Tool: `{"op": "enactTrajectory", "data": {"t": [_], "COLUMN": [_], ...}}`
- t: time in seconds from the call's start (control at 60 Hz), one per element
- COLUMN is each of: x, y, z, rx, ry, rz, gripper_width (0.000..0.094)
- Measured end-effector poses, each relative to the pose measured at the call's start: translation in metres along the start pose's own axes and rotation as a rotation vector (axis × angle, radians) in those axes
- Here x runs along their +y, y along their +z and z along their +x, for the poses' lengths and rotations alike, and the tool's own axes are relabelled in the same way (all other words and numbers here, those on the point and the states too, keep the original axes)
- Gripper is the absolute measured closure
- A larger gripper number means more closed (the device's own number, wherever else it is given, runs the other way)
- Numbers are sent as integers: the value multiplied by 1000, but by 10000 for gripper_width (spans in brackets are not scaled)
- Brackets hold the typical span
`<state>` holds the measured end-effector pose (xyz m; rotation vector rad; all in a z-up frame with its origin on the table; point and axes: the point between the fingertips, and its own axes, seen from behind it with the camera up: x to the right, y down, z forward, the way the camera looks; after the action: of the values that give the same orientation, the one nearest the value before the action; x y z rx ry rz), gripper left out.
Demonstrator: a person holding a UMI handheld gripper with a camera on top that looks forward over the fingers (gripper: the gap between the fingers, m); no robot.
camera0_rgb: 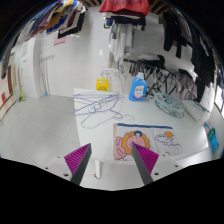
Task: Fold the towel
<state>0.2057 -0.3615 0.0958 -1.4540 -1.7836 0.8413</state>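
Cluttered white table [40, 125], pale walls

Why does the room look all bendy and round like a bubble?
In the gripper view a wide-angle lens bows the walls and floor; the light is bright and even; the tongs stand open, close and large, over the towel, with small, soft clutter beyond.

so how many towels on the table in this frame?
2. One towel lies flat beyond the tool, near the blue spray bottle. The other towel sits just ahead of the open fingers, its edge reaching the right one. Clutter behind could hide more.
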Motion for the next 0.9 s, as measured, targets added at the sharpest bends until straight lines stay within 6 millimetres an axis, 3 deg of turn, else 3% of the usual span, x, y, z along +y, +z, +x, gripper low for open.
{"op": "enactTrajectory", "data": {"t": [0.133,0.25,0.383,0.45,0.483,0.533,0.567,0.6,0.617,0.8,0.9], "x": [2,15,29,27,29,31,30,29,29,26,-2], "y": [61,112,148,151,154,154,153,154,154,151,142], "z": [4,9,21,20,18,14,18,26,32,33,38], "rx": [7,14,33,9,-10,-34,-13,24,52,41,10], "ry": [-28,-35,-31,-9,12,29,3,-48,-78,-111,-51], "rz": [1,-37,-89,-80,-88,-103,-109,-115,-119,-159,-119], "gripper_width": [81,81,80,117,180,363,542,818,890,922,926]}}
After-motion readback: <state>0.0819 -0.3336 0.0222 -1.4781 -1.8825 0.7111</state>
